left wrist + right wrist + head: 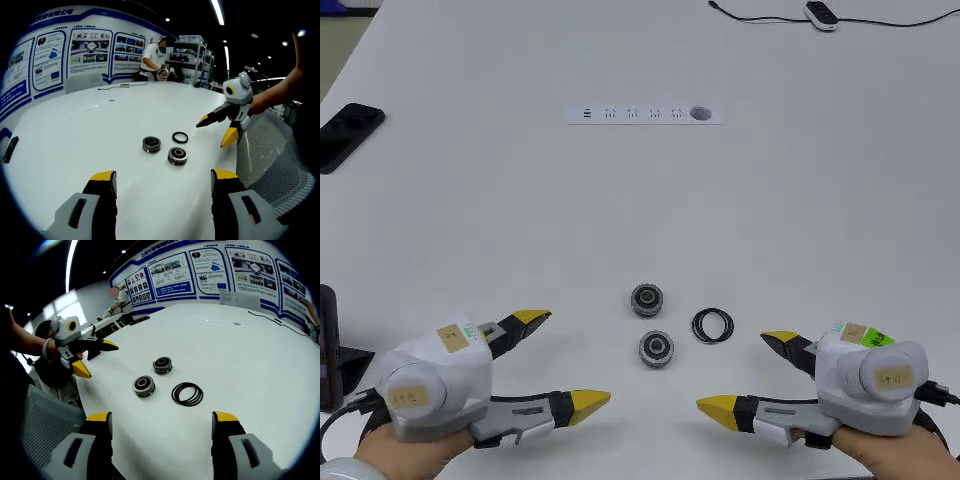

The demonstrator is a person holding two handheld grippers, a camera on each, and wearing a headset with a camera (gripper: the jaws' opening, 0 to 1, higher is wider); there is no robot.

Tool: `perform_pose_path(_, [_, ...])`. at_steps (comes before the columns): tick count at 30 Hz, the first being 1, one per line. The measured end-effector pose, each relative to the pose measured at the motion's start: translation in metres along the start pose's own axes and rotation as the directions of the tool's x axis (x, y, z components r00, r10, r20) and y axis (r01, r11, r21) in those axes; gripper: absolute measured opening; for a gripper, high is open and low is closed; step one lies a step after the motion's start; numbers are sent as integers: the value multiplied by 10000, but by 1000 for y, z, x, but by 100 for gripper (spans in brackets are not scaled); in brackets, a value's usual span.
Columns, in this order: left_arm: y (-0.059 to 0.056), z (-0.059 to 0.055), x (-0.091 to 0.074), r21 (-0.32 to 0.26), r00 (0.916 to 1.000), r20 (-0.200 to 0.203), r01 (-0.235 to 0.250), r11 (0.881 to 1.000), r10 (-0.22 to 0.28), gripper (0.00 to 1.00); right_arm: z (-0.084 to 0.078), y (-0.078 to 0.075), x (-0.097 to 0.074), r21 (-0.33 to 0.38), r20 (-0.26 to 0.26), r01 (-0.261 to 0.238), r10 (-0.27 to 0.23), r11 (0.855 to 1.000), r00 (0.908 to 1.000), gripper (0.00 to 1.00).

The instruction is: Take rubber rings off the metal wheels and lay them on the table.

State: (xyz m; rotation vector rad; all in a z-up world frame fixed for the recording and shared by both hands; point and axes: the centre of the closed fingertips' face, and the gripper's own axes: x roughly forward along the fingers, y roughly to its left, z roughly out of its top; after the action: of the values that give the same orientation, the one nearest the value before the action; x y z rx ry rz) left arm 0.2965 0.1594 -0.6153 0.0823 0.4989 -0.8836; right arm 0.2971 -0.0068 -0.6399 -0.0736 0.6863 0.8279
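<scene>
At the near edge of the surface (770, 200), the left hand-held gripper (563, 360) and right hand-held gripper (745, 373) rest spread and empty. Between them lie the far metal wheel (647, 299) and near metal wheel (656, 348). Loose rubber rings (712, 325) lie just right of the wheels, so removal seems largely done, though whether any ring remains on a wheel cannot be told.

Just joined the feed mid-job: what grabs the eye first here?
A far metal wheel and a near metal wheel sit close together on the white table, black rubber rings lying flat just to their right. The yellow-tipped left claw and right claw hover open either side, empty.
</scene>
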Motion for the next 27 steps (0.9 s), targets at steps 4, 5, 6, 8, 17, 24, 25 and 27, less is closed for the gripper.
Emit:
perform_pose_path(4, [-5,-1,-6,-138,9999,57,-87,9999,87,83,2,0,-5,-164,340,145,-139,9998,9993,86])
perform_pose_path(5, [-6,-1,-7,-219,9999,120,-99,9997,102,84,3,0,-6,-223,434,182,-172,9996,9989,89])
perform_pose_path(6, [-7,-1,-8,-227,9998,122,-137,9996,139,85,3,0,-6,-243,491,195,-183,9995,9986,91])
perform_pose_path(8, [-7,-4,-11,-244,9998,97,-190,9995,192,86,2,1,-6,-239,541,163,-150,9996,9984,93])
perform_pose_path(17, [5,-9,-17,-475,9970,201,-736,9962,746,93,0,-1,-7,-420,822,543,-507,9976,9953,99])
perform_pose_path(24, [10,-10,-16,-503,9956,247,-889,9948,902,100,-2,-3,-9,-969,699,575,-508,9936,9963,99])
perform_pose_path(25, [10,-10,-16,-498,9957,241,-876,9949,889,100,-3,-3,-9,-981,634,571,-510,9935,9967,99])
perform_pose_path(27, [10,-10,-17,-475,9956,287,-874,9950,888,100,-3,-2,-10,-1070,624,524,-459,9929,9970,99])
